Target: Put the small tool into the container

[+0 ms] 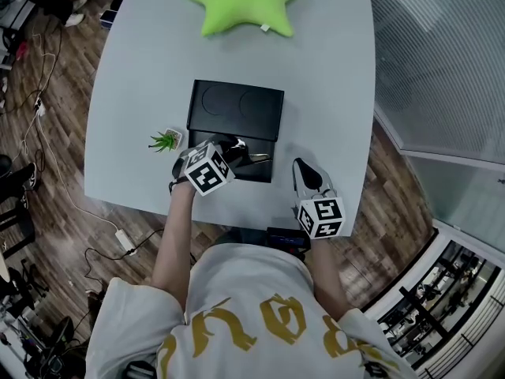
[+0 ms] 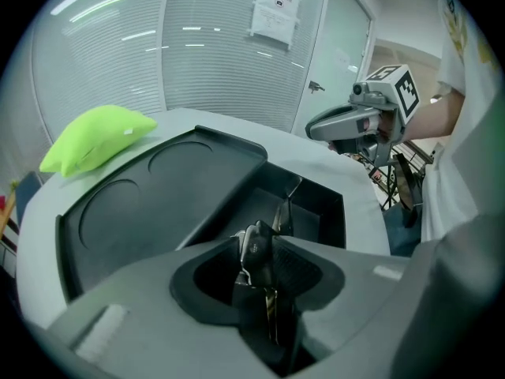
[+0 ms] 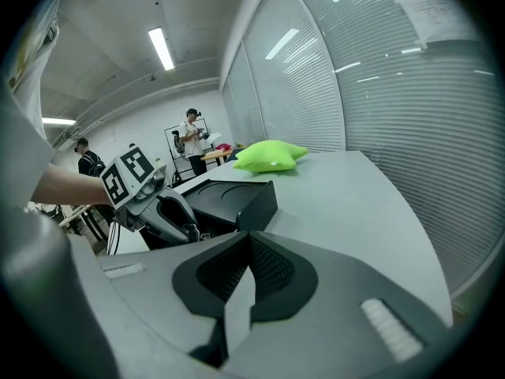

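Observation:
A black container (image 1: pixel 237 107) sits mid-table, with a flat lid part behind and an open compartment (image 1: pixel 256 168) at its near side. My left gripper (image 1: pixel 235 151) is shut on a small metal tool (image 1: pixel 257 156), holding it over that compartment. In the left gripper view the tool (image 2: pixel 256 247) sits pinched between the jaws of the left gripper (image 2: pixel 262 268), its thin end (image 2: pixel 287 208) pointing down into the compartment (image 2: pixel 316 212). My right gripper (image 1: pixel 301 166) rests right of the container, shut and empty; its pads (image 3: pixel 251 251) meet with nothing between them.
A green star pillow (image 1: pixel 243 2) lies at the table's far edge. A small potted plant (image 1: pixel 166 140) stands just left of the container. The grey table (image 1: pixel 331 77) ends close to me. Glass walls with blinds stand to the right. People stand far off (image 3: pixel 192 133).

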Motion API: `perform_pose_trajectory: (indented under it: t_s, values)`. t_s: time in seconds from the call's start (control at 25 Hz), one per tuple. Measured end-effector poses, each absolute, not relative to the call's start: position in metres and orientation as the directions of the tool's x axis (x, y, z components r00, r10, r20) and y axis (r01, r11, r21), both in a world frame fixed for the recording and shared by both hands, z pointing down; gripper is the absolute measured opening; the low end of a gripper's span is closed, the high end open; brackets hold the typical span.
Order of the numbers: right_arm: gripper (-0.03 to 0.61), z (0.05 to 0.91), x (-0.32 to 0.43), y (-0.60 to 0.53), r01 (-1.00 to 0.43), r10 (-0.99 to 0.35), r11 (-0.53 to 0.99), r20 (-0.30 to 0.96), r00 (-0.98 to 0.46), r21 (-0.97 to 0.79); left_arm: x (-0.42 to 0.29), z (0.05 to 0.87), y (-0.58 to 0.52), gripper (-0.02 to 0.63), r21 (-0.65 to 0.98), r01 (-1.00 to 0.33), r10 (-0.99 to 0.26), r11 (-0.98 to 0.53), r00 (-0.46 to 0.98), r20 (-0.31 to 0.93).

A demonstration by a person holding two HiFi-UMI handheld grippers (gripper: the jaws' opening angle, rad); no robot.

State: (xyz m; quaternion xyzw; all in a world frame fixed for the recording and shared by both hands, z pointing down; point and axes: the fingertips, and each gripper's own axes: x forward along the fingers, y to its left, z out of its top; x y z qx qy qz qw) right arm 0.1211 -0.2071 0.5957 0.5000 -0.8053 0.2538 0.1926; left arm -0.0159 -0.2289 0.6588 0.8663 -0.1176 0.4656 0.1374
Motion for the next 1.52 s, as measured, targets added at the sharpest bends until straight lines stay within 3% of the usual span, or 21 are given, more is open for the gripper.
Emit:
perform_pose_trajectory:
  t_s: [0.28, 0.68, 1.04, 1.16, 1.28, 1.52]
  values:
    - [0.021, 0.578, 0.119, -0.201, -0.906, -0.734, 0.379, 0.535, -0.418, -0.189, -0.02, 0.65, -0.232, 0.146, -0.001, -0.377, -0.202, -0.926, 0.492, 0.847]
    - [0.021, 0.545, 0.11, -0.187, -0.903, -0.772, 0.402, 0.476, -0.422, -0.149, -0.026, 0.605, -0.236, 0.144, -0.015, -0.51, -0.343, -0.86, 0.556, 0.757]
    - [0.021, 0.513, 0.103, -0.16, -0.906, -0.813, 0.41, 0.409, -0.415, -0.104, -0.02, 0.535, -0.198, 0.132, 0.126, -0.619, -0.463, -0.775, 0.693, 0.552]
    - [0.021, 0.497, 0.094, -0.147, -0.904, -0.828, 0.419, 0.371, -0.42, -0.089, -0.025, 0.495, -0.183, 0.014, 0.262, -0.607, -0.495, -0.75, 0.778, 0.386]
    - [0.021, 0.482, 0.091, -0.137, -0.903, -0.841, 0.425, 0.337, -0.423, -0.072, -0.037, 0.458, -0.18, 0.01, 0.32, -0.614, -0.567, -0.722, 0.789, 0.236]
    - [0.021, 0.465, 0.093, -0.122, -0.913, -0.865, 0.404, 0.299, -0.403, -0.063, -0.063, 0.442, -0.169, 0.002, 0.288, -0.693, -0.667, -0.661, 0.718, 0.199]
